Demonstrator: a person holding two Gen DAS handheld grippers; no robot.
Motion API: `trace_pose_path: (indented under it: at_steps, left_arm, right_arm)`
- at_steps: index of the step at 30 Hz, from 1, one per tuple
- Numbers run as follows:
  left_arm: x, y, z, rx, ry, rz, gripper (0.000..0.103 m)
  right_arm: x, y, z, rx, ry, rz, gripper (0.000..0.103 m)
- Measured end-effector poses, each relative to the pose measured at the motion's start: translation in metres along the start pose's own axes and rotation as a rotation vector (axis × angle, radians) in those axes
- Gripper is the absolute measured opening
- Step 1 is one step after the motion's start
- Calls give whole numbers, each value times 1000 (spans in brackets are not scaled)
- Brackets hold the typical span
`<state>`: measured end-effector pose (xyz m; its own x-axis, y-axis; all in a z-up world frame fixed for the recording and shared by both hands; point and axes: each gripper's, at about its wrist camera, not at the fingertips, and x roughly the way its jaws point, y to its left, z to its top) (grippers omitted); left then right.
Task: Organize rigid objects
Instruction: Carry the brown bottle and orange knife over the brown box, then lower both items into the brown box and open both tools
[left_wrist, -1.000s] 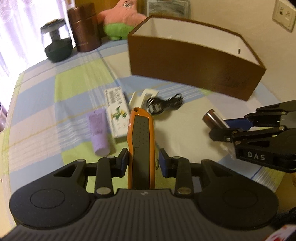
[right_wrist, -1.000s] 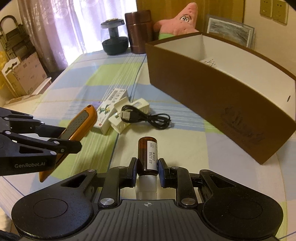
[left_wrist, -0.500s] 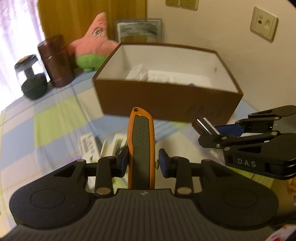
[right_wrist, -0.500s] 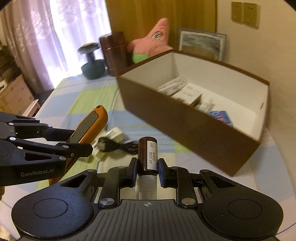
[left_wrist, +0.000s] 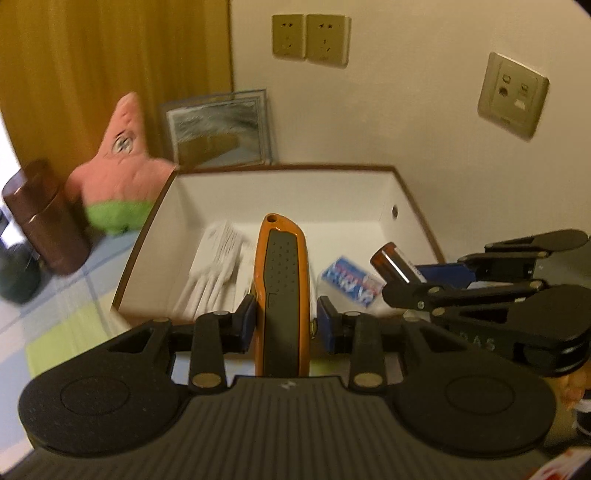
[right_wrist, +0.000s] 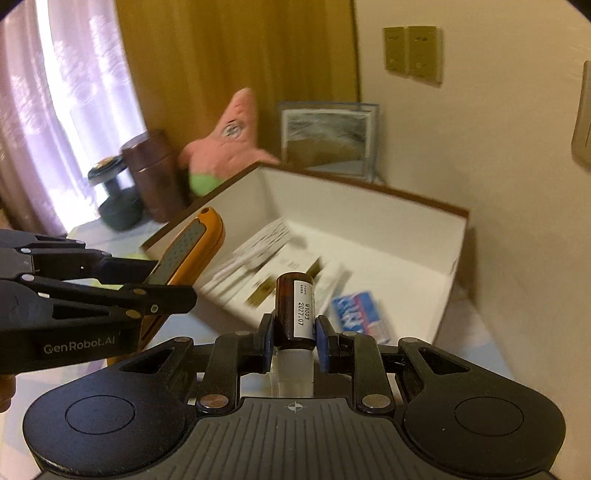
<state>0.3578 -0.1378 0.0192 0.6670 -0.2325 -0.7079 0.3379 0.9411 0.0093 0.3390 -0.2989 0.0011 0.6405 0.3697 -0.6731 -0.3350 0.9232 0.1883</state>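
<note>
Both held objects have been carried up off the checked tablecloth and toward the box: a second ago the table items lay under them, and now the open box fills the view beneath. An orange utility knife with a grey rubber grip (left_wrist: 282, 291) is pinched across its body by the left gripper (left_wrist: 284, 325), its long axis running straight out along the fingers, hole end forward and over the box interior. A small brown glass bottle with a white cap and printed label (right_wrist: 295, 314) is clamped between the pads of the right gripper (right_wrist: 293, 334), cap toward the camera, base pointing ahead into the box.

From the left wrist view the right gripper (left_wrist: 424, 291) sits just to the right of the knife, with the bottle (left_wrist: 393, 260) angled toward the box's middle. From the right wrist view the left gripper (right_wrist: 162, 299) and the knife (right_wrist: 188, 251) lie to the left, near the box's near-left corner.

That brown cardboard box with a white inside (left_wrist: 388, 192) already holds white cartons and a blue-and-white packet (left_wrist: 351, 282). The bottle looks closer to free floor beside that packet; the knife hangs above the cartons, so its release probably calls for a spot alongside them.

Behind the box stand a pink star plush toy (left_wrist: 122, 162), a brown cylindrical canister (left_wrist: 44, 221) and a framed picture (left_wrist: 218, 129).
</note>
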Motion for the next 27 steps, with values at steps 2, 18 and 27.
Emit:
trace_pose_path:
  at_steps: [2, 18, 27]
  left_arm:
    - [12, -1, 14, 16, 2, -17, 30]
    - [130, -2, 72, 57, 109, -69, 30]
    - [179, -2, 78, 81, 173, -89, 30]
  right_arm:
    - [6, -8, 10, 9, -6, -19, 20]
    - [96, -72, 50, 56, 78, -117, 20]
    - [137, -88, 52, 10, 128, -164, 20]
